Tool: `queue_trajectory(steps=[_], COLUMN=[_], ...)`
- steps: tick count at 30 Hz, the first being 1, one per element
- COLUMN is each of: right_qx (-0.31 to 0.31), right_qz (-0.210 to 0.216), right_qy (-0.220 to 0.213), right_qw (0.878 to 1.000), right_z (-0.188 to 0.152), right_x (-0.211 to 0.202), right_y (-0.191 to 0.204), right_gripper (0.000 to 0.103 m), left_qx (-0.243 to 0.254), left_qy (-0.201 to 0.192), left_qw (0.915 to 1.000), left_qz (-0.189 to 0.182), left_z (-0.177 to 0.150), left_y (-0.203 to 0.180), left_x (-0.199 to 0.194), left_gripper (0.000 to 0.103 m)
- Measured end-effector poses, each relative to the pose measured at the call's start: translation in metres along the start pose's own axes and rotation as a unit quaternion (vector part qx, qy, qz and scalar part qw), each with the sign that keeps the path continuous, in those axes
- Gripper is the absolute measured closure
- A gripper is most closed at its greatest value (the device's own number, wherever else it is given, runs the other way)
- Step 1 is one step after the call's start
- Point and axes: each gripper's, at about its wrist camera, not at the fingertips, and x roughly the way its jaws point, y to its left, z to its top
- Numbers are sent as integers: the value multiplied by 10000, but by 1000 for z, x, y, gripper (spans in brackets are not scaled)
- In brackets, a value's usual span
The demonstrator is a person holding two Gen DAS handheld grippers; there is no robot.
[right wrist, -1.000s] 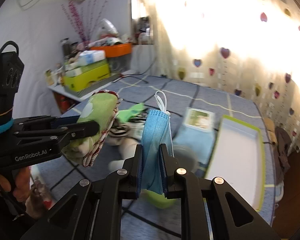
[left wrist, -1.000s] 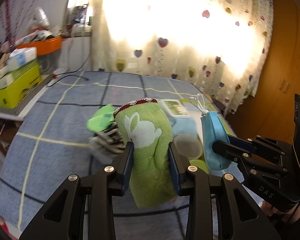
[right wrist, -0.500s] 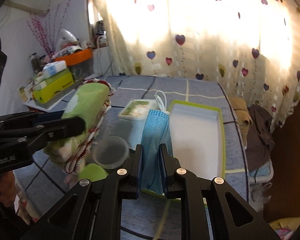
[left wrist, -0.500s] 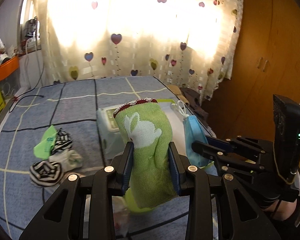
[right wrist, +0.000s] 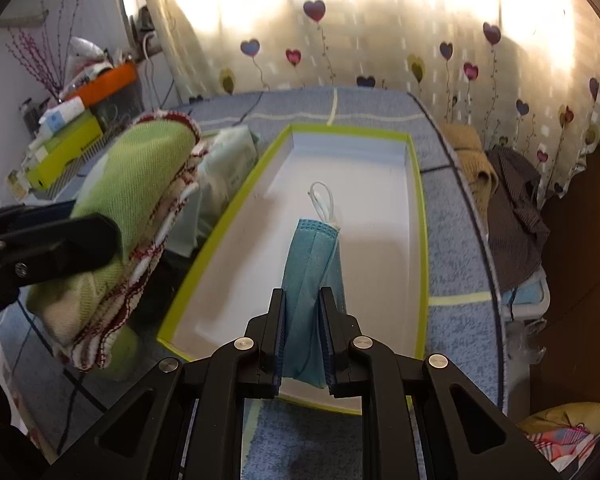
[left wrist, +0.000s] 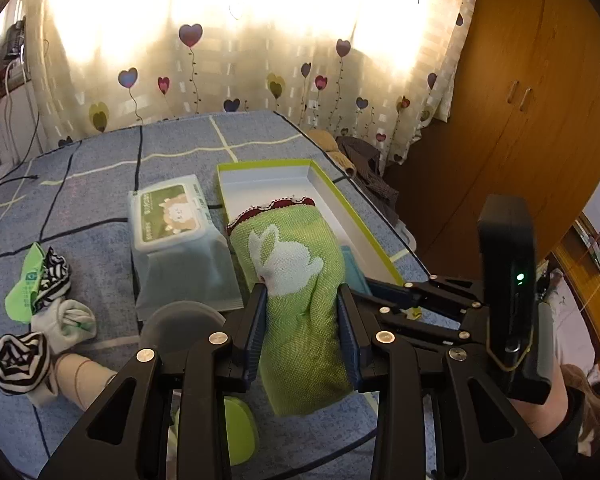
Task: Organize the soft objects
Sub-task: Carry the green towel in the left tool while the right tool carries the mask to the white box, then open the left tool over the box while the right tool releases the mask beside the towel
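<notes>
- Your left gripper (left wrist: 303, 320) clasped one folded green woven towel (left wrist: 296, 280)
- Your right gripper (right wrist: 303, 330) pinched one pleated blue mask (right wrist: 312, 280) over one rectangular lime-rimmed box (right wrist: 416, 200)

Heart-print curtain (left wrist: 236, 56) behind the bed (left wrist: 100, 184); wooden wardrobe (left wrist: 540, 120) at right; wet-wipes pack (left wrist: 172, 216) on the blanket; orange bin (right wrist: 108, 80) on a cluttered side shelf.

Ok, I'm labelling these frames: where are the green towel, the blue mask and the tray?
green towel (left wrist: 296, 276), left wrist view, white rabbit.
blue mask (right wrist: 312, 264), right wrist view, pleated middle.
tray (right wrist: 380, 216), right wrist view, bare white floor.
</notes>
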Motion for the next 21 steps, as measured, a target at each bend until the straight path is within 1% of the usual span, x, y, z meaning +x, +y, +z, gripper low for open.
queue_trajectory(steps=[5,13,16,18,20,21], right_qx=[-120,-597,-474,-338,-225,-188], right_qz=[130,329,240,132,61,35], right_qy=[225,562,470,325,223,189], right_qw=[9996,9961,9975,9988,9995,9996], right_z=[-13,-42,-44,-42,-40,-39], right_x=[3,-16,-26,-32,-34,-35], right_y=[4,12,5,-2,-7,-8], right_gripper=[88,88,86,82,75,73], left_qx=[11,76,68,86,107,94], left_qy=[170,462,645,715,771,832], left_qw=[9998,9986,9974,9968,9962,9956], left_qz=[-41,-236,-309,-342,-399,-424], left_z=[-5,-19,-25,-26,-26,-26], left_y=[-3,-14,-16,-18,-20,-20], left_x=[11,25,34,39,44,47], left_gripper=[68,68,68,68,67,66])
